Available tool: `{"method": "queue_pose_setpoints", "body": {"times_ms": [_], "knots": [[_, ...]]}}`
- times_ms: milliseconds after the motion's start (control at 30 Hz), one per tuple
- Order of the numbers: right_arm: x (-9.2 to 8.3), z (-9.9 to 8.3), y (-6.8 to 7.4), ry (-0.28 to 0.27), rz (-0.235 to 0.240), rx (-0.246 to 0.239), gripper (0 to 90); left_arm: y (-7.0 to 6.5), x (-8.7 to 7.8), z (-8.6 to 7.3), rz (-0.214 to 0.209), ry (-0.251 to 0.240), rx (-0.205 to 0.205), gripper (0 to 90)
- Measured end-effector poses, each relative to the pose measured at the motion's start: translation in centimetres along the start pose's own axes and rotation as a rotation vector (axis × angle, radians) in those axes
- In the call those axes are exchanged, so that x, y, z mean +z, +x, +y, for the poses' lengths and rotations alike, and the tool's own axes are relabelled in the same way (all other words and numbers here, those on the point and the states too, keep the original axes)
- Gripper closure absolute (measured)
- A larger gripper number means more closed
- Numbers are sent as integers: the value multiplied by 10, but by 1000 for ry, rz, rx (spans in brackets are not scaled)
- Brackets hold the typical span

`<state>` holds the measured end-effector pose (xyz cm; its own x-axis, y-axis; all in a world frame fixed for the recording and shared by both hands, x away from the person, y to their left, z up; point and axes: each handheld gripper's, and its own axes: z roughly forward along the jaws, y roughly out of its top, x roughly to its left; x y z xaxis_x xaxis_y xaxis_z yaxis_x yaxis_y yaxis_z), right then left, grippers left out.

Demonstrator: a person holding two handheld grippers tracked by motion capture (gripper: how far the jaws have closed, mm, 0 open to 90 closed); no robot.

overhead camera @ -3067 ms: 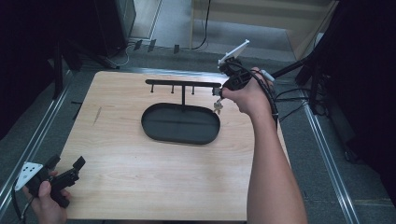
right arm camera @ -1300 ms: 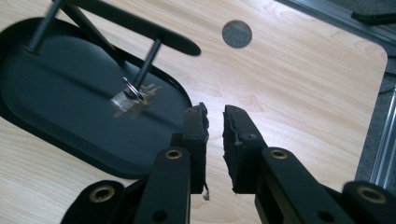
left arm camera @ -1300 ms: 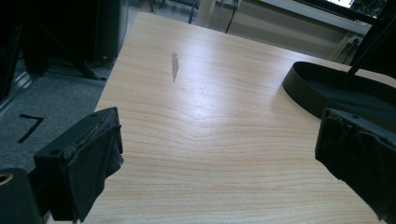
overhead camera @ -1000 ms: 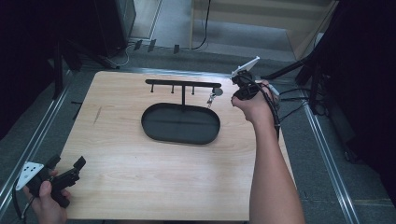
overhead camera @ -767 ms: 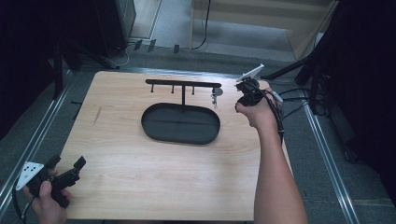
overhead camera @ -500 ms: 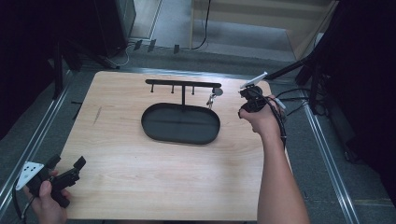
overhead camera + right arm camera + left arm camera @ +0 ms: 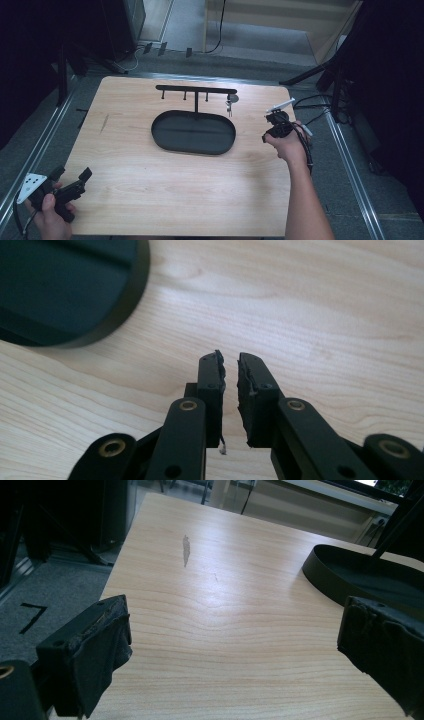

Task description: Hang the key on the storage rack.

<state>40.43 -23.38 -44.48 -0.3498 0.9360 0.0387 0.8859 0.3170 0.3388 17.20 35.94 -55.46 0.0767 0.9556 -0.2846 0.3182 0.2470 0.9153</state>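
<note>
At the near left corner of the bench (image 7: 150, 200), the left hand-held gripper (image 7: 70, 185) is held low in the person's left hand (image 7: 50, 220), partly over the edge; its two black jaws stand wide apart with only bare wood between them, and in the left gripper view the padded fingertips (image 7: 95, 645) frame the pale surface with nothing held. A little further in, at the right side of the bench, the right hand-held gripper (image 7: 272, 131) is held in the person's right hand (image 7: 290, 145), and it points down toward the wood. In the right gripper view its jaws are nearly together, with only a thin slit between the pads (image 7: 212, 375), and no object is gripped between them; they hang just above the wood, but it is not possible to tell if they touch it. The black oval tray (image 7: 160, 137) lies in the middle of the bench, near this gripper but apart from it, and its round rim shows at the upper left of the right gripper view. Behind the tray a thin post carries a black rack bar (image 7: 170, 88) with short pegs. At the right end of this bar hangs a small metal key (image 7: 230, 100), well apart from both grippers.
</note>
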Motion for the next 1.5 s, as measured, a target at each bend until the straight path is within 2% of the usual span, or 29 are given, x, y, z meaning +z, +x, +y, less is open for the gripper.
{"method": "queue_pose_setpoints", "body": {"times_ms": [200,333,433,500,533,567,600,667,700,733,767,800,867,900,933,967,1033,1233,1267,1300,1433,1500], "knots": [[9,-19,-8,-53,36,25,719,0,0,0,0,-1,0,7],[16,-38,-12,-119,56,40,640,0,0,0,1,-1,1,7],[22,-55,-15,-197,94,73,552,0,0,0,2,0,4,8],[27,-66,-16,-239,86,64,515,0,0,0,4,0,6,7],[31,-77,-18,-281,65,63,476,-1,0,0,5,0,7,8],[31,-77,-18,-281,65,63,476,-1,0,0,5,0,7,8],[33,-88,-18,-341,55,71,429,-1,0,0,5,0,7,7],[33,-97,-18,-398,49,81,408,-1,0,0,7,3,8,7],[33,-97,-18,-398,49,81,408,-1,0,0,8,3,9,7],[34,-103,-18,-438,51,92,389,-1,0,0,7,4,10,8],[35,-115,-18,-510,58,111,362,-1,0,0,8,2,11,7],[35,-115,-18,-510,58,111,362,-1,0,0,8,2,12,7],[35,-133,-16,-599,43,135,324,-1,0,0,8,2,11,8],[35,-133,-16,-599,43,135,324,-1,0,0,8,2,11,7],[35,-144,-16,-640,29,132,287,-1,0,0,7,2,14,8],[35,-144,-16,-640,29,132,287,-1,0,0,7,2,14,8],[35,-154,-16,-678,0,125,257,-1,0,0,7,2,16,7],[31,-181,-24,-759,-22,190,167,-2,0,0,10,4,17,8],[30,-189,-27,-762,-18,197,166,-2,0,0,10,4,17,8],[30,-189,-27,-762,-18,197,166,-2,0,0,8,2,20,8],[27,-204,-31,-788,1,175,154,-3,0,0,22,-1,30,58],[25,-210,-33,-810,22,191,129,-3,0,0,23,-2,31,58]]}}
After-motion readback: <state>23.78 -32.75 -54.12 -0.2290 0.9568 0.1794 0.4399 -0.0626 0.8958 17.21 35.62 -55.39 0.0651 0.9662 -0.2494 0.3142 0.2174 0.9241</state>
